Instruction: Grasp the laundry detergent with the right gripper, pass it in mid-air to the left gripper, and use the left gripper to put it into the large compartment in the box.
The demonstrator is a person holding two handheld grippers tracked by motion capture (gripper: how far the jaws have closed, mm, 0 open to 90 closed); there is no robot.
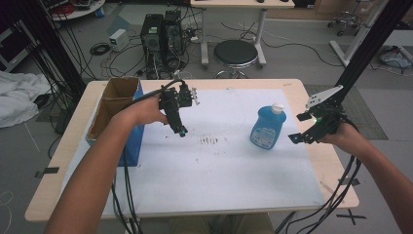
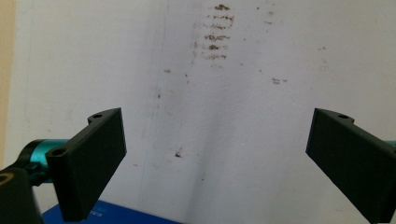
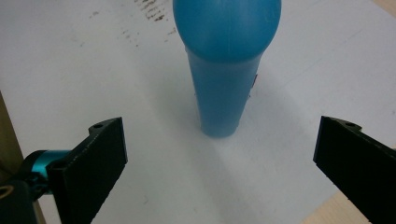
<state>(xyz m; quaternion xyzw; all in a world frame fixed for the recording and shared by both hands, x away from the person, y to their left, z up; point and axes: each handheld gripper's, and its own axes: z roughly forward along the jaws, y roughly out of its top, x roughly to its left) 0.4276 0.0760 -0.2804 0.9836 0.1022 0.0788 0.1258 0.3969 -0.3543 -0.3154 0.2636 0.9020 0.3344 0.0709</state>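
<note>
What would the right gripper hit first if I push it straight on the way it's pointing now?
Most likely the blue bottle. In the right gripper view it stands upright on the white mat, centred between the open jaws of the right gripper, with nothing between. How far off it is cannot be judged.

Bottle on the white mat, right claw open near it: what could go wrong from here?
1. The bottle stands upright and looks tall and narrow at the base; a push from one jaw of the right claw could tip it.
2. Its smooth, rounded body may slip in a high grasp.
3. The cables trailing over the mat could snag.
</note>
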